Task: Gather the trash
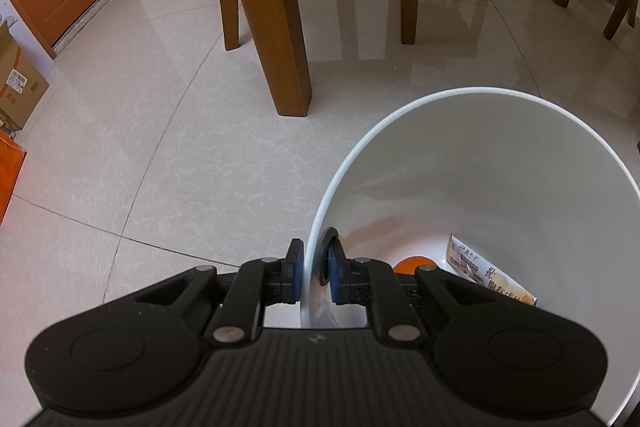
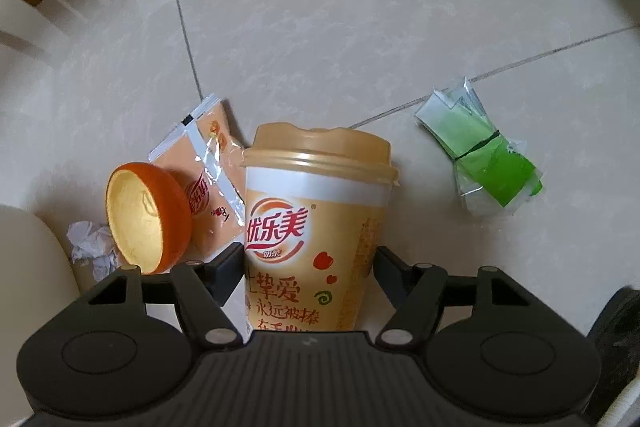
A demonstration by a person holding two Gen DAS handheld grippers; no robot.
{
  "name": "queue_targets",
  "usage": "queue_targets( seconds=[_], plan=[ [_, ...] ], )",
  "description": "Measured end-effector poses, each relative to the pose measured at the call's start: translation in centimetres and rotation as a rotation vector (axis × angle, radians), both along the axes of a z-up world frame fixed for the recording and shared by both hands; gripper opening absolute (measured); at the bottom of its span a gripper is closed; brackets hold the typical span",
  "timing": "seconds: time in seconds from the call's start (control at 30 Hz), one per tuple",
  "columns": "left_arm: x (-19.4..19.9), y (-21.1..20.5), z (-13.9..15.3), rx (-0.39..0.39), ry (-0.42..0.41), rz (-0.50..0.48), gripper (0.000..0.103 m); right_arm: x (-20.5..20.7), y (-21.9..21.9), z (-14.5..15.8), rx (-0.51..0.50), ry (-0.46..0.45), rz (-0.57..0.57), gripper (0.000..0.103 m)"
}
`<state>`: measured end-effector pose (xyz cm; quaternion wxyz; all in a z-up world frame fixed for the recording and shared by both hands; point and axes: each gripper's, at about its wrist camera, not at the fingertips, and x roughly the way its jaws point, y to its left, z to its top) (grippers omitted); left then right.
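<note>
1. Left wrist view. Left gripper [image 1: 313, 277]: pads pinched on the near wall of the white bin [image 1: 500, 99], 1 pad outside and 1 inside. In the bin, a printed wrapper [image 1: 486, 273] and something orange [image 1: 414, 263] lie on the bottom. Table leg [image 1: 280, 27] stands beyond the bin. Risk: a thin wall held at 1 point may let the bin tilt or slip.
2. Right wrist view. Right gripper [image 2: 310, 267]: fingers spread wide, flanking the milk tea cup [image 2: 316, 227]; contact cannot be confirmed. Left of the cup: orange peel [image 2: 146, 219], sachet [image 2: 200, 163], crumpled paper [image 2: 90, 243]. Right of the cup: green packet [image 2: 480, 159]. Risk: the tall cup could tip if 1 finger touches first, or its wall could buckle under a hard squeeze.
</note>
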<state>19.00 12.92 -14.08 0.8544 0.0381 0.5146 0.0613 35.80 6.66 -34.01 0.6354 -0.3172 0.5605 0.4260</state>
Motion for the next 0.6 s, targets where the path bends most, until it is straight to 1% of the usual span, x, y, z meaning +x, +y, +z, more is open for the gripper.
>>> queue_targets(
  seconds=[0.1,0.27,0.4,0.53,0.6],
  plan=[
    [0.1,0.0,0.0,-0.002,0.0,0.001,0.011,-0.4,0.0,1.2,-0.008,-0.01,0.034,0.074],
    [0.1,0.0,0.2,-0.007,0.002,0.004,0.011,-1.9,0.6,5.2,-0.014,-0.051,0.141,0.074],
    [0.2,0.0,0.1,0.002,0.004,-0.002,0.011,-3.0,1.0,11.1,0.04,-0.033,0.241,0.074],
    [0.2,-0.1,0.2,-0.002,0.006,0.001,0.011,-5.8,1.8,18.1,0.113,0.009,0.362,0.074],
    [0.2,-0.1,0.2,0.003,0.008,0.005,0.011,-7.7,2.1,21.9,0.166,0.034,0.423,0.074]
  ],
)
